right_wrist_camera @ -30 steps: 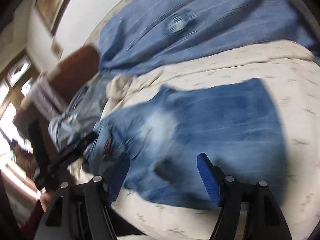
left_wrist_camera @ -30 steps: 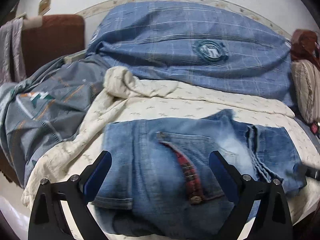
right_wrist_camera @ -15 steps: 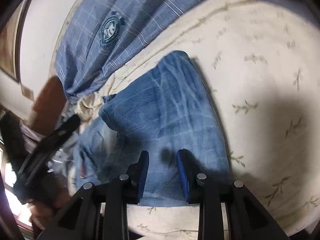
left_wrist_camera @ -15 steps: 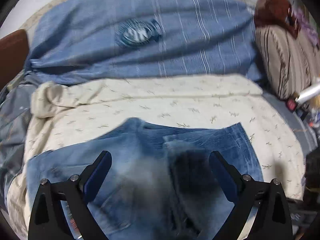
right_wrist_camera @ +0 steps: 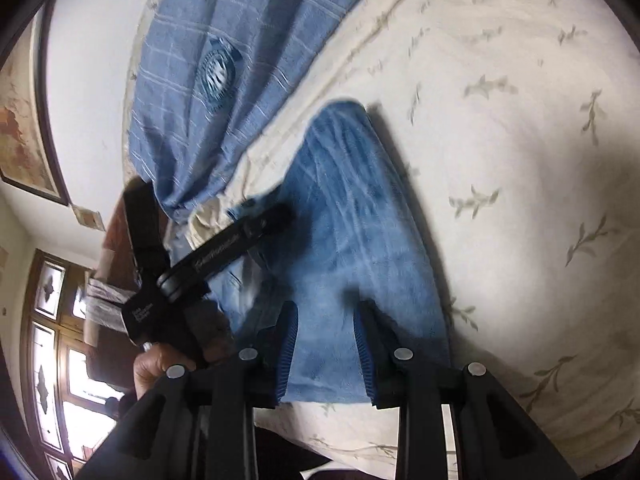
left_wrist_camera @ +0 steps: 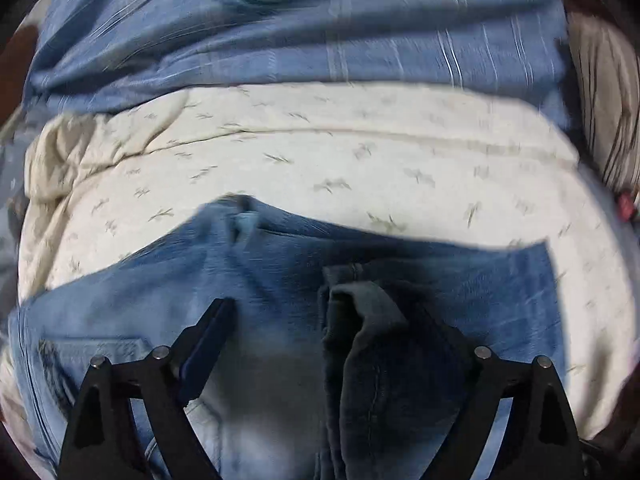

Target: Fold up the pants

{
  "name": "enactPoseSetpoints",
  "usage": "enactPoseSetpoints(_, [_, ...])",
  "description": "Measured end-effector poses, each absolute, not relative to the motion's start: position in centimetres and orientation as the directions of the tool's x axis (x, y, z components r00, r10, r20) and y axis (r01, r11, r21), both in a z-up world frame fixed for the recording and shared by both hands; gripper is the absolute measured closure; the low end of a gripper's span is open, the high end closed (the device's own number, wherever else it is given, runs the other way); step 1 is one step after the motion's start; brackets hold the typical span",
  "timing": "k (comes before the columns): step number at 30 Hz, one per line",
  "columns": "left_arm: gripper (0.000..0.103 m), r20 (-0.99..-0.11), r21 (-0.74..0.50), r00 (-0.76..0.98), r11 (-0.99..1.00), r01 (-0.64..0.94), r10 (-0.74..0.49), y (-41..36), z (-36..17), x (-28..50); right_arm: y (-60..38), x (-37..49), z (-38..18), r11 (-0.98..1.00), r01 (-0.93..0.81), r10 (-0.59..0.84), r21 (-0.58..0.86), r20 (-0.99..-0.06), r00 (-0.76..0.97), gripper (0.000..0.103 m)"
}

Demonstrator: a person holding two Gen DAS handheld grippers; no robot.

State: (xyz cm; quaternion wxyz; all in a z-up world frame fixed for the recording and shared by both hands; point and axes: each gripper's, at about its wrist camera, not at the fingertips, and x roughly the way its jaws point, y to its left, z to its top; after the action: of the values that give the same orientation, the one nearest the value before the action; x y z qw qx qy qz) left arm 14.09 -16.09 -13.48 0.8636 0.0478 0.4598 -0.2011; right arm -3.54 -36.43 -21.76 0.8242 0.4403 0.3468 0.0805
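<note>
While the jeans [left_wrist_camera: 256,320] lie on the cream sheet [left_wrist_camera: 320,160] of the bed, the left wrist view looks down on them, blurred. The left claw [left_wrist_camera: 332,336] stands wide, its jaws closing slightly; a raised dark fold of denim [left_wrist_camera: 376,360] sits between them, against the right-hand finger, which it largely hides, and I cannot tell whether that finger presses on it. A blue checked blanket [left_wrist_camera: 280,40] lies beyond the sheet.

In the right wrist view, the right claw [right_wrist_camera: 326,332] has its 2 blue pads [right_wrist_camera: 286,344] a narrow way apart and opening, down on the near edge of the jeans [right_wrist_camera: 352,240], with denim between them but not squeezed. The left claw [right_wrist_camera: 256,228], held in a hand [right_wrist_camera: 160,364], reaches over the jeans at left.
</note>
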Motion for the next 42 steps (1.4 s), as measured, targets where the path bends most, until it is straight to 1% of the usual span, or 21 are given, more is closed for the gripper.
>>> enactPoseSetpoints(2, [0.012, -0.787, -0.164, 0.506, 0.911, 0.378, -0.352, -14.2, -12.3, 13.5, -36.4, -3.9, -20.8, 0.611, 0.148, 0.413, 0.778, -0.472, 0.779, 0.068])
enactPoseSetpoints(5, [0.012, -0.798, -0.145, 0.494, 0.905, 0.400, -0.346, -12.6, -12.0, 11.9, -35.7, -3.4, -19.3, 0.646, 0.129, 0.364, 0.753, -0.452, 0.814, 0.068])
enactPoseSetpoints(8, [0.012, -0.804, -0.159, 0.468, 0.891, 0.426, -0.367, -11.1, -13.0, 10.2, -34.7, -2.2, -17.8, 0.686, 0.118, 0.329, 0.718, -0.451, 0.830, 0.068])
enactPoseSetpoints(11, [0.012, -0.840, -0.116, 0.437, 0.892, 0.436, -0.323, -11.0, -15.0, 8.8, -33.9, -0.2, -16.4, 0.727, 0.125, 0.291, 0.676, -0.467, 0.835, 0.068])
enactPoseSetpoints(13, [0.012, -0.839, -0.072, 0.457, 0.891, 0.448, -0.297, -10.9, -15.7, 8.1, -34.0, 1.6, -16.1, 0.730, 0.131, 0.281, 0.671, -0.468, 0.838, 0.068])
enactPoseSetpoints(15, [0.012, -0.826, -0.037, 0.483, 0.884, 0.465, -0.289, -11.0, -15.9, 7.4, -34.4, 3.7, -16.4, 0.733, 0.159, 0.269, 0.662, -0.495, 0.826, 0.068])
enactPoseSetpoints(17, [0.012, -0.824, -0.039, 0.487, 0.887, 0.460, -0.289, -10.8, -16.1, 7.2, -35.1, 6.6, -18.1, 0.726, 0.222, 0.272, 0.650, -0.569, 0.776, 0.068])
enactPoseSetpoints(19, [0.012, -0.824, -0.030, 0.489, 0.885, 0.465, -0.285, -10.9, -16.1, 7.1, -35.9, 8.7, -20.0, 0.707, 0.271, 0.294, 0.653, -0.619, 0.728, 0.070])
enactPoseSetpoints(23, [0.012, -0.824, -0.075, 0.469, 0.881, 0.468, -0.319, -9.7, -15.7, 6.1, -36.0, 8.6, -18.9, 0.677, 0.216, 0.318, 0.704, -0.544, 0.777, 0.068])
enactPoseSetpoints(25, [0.012, -0.814, -0.101, 0.469, 0.879, 0.467, -0.343, -8.9, -15.2, 5.7, -34.8, 8.2, -17.8, 0.688, 0.119, 0.364, 0.716, -0.483, 0.797, 0.068])
enactPoseSetpoints(27, [0.012, -0.792, -0.106, 0.496, 0.881, 0.461, -0.354, -7.4, -14.4, 4.7, -32.8, 8.2, -17.1, 0.734, 0.050, 0.391, 0.677, -0.482, 0.784, 0.068])
enactPoseSetpoints(30, [0.012, -0.757, -0.037, 0.581, 0.908, 0.418, -0.298, -4.6, -13.6, 3.1, -29.3, 8.5, -17.0, 0.773, -0.025, 0.440, 0.634, -0.507, 0.742, 0.068])
enactPoseSetpoints(32, [0.012, -0.742, -0.011, 0.621, 0.930, 0.367, -0.254, -2.3, -13.3, 2.5, -27.3, 9.4, -17.7, 0.799, -0.033, 0.437, 0.600, -0.543, 0.717, 0.068])
enactPoseSetpoints(35, [0.012, -0.750, -0.044, 0.625, 0.959, 0.279, -0.216, 1.1, -13.4, 2.7, -25.5, 11.9, -20.3, 0.797, -0.006, 0.464, 0.605, -0.604, 0.648, 0.068])
enactPoseSetpoints(36, [0.012, -0.757, -0.053, 0.621, 0.966, 0.252, -0.204, 2.1, -13.3, 2.9, -25.1, 12.5, -21.0, 0.797, 0.004, 0.459, 0.604, -0.610, 0.646, 0.069])
enactPoseSetpoints(39, [0.012, -0.764, -0.081, 0.623, 0.983, 0.166, -0.168, 5.4, -13.1, 2.8, -24.6, 12.8, -21.1, 0.768, -0.020, 0.490, 0.640, -0.568, 0.662, 0.069])
enactPoseSetpoints(42, [0.012, -0.753, -0.093, 0.644, 0.991, 0.096, -0.133, 8.2, -12.2, 2.5, -23.6, 11.8, -19.9, 0.768, -0.094, 0.518, 0.633, -0.528, 0.673, 0.068])
